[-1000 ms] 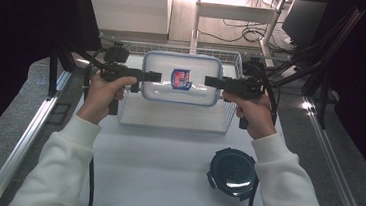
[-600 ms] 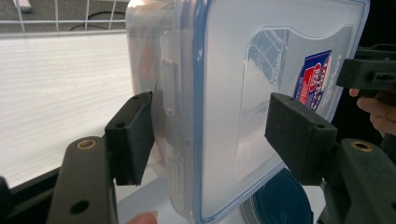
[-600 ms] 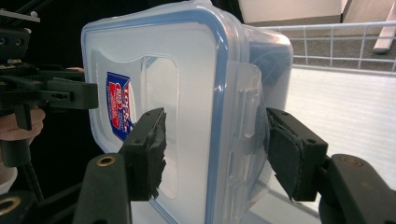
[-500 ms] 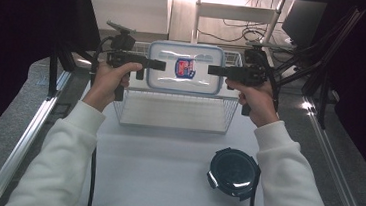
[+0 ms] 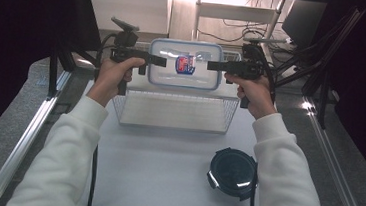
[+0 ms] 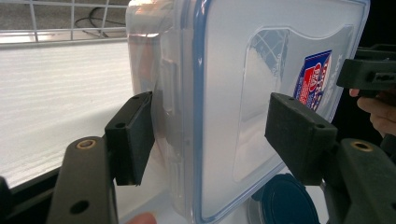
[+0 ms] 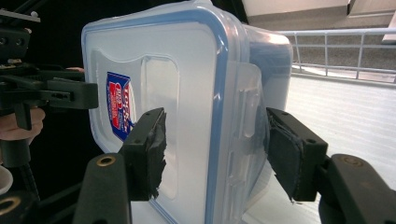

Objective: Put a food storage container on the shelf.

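Note:
A clear rectangular plastic container [image 5: 184, 70] with a blue-rimmed lid and a red and blue label hangs in the air above the far half of a wire basket [image 5: 171, 127]. My left gripper [image 5: 157, 60] is shut on its left end and my right gripper [image 5: 214, 65] on its right end. In the left gripper view the pads clamp the container [image 6: 243, 93] across lid and side wall at my left gripper [image 6: 212, 135]. The right gripper view has the same grip on the container [image 7: 187, 84] at my right gripper [image 7: 215, 149].
A dark round lidded container [image 5: 232, 172] sits on the white table near the front right, beside the person's right sleeve. Metal rails run along both table sides. Cables and furniture stand beyond the far edge.
Both grippers have raised the container out of the wire basket and carried it up and away from the person. The dark round container has not moved.

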The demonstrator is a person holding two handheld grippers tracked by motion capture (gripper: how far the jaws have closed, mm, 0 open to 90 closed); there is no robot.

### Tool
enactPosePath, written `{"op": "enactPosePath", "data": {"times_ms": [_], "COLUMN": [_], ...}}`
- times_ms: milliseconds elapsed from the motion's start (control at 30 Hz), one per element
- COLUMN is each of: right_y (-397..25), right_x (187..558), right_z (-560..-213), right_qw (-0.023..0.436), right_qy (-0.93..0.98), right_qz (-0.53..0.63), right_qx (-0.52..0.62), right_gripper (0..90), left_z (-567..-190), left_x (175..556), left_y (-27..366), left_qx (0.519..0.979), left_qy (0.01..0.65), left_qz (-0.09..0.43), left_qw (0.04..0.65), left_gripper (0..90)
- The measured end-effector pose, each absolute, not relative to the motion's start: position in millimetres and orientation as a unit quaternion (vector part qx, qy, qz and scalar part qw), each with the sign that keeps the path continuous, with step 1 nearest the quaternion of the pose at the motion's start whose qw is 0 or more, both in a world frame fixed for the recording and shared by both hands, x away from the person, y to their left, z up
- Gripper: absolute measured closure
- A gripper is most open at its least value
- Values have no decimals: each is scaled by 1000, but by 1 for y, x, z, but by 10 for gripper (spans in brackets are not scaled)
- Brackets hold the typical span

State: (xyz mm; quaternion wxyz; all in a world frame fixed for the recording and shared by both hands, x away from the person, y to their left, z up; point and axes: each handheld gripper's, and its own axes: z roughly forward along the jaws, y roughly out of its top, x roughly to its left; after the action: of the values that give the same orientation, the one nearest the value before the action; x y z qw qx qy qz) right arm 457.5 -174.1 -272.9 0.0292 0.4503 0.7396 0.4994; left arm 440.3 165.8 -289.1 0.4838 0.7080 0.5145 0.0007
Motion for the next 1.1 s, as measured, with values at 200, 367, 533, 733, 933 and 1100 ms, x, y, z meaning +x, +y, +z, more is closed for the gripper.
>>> {"op": "enactPosePath", "data": {"times_ms": [200,367,533,733,933,1100], "right_y": [-173,-174,-174,-172,-171,-168], "right_x": [469,479,489,501,512,517], "right_z": [-280,-286,-288,-289,-291,-292], "right_qw": [18,-2,-17,-35,-56,-57], "right_qy": [741,734,729,723,712,705], "right_qz": [496,500,497,484,471,462], "right_qx": [453,460,470,492,518,534], "right_gripper": [401,401,400,377,359,333], "left_z": [-295,-296,-297,-302,-307,-311], "left_x": [449,455,464,479,486,491], "left_y": [167,171,172,175,177,177], "left_qx": [709,698,694,678,667,651], "left_qy": [519,529,534,547,555,566], "left_qz": [-4,-9,-18,-42,-56,-69], "left_qw": [477,483,482,489,495,501], "left_gripper": [340,362,363,353,349,344]}}
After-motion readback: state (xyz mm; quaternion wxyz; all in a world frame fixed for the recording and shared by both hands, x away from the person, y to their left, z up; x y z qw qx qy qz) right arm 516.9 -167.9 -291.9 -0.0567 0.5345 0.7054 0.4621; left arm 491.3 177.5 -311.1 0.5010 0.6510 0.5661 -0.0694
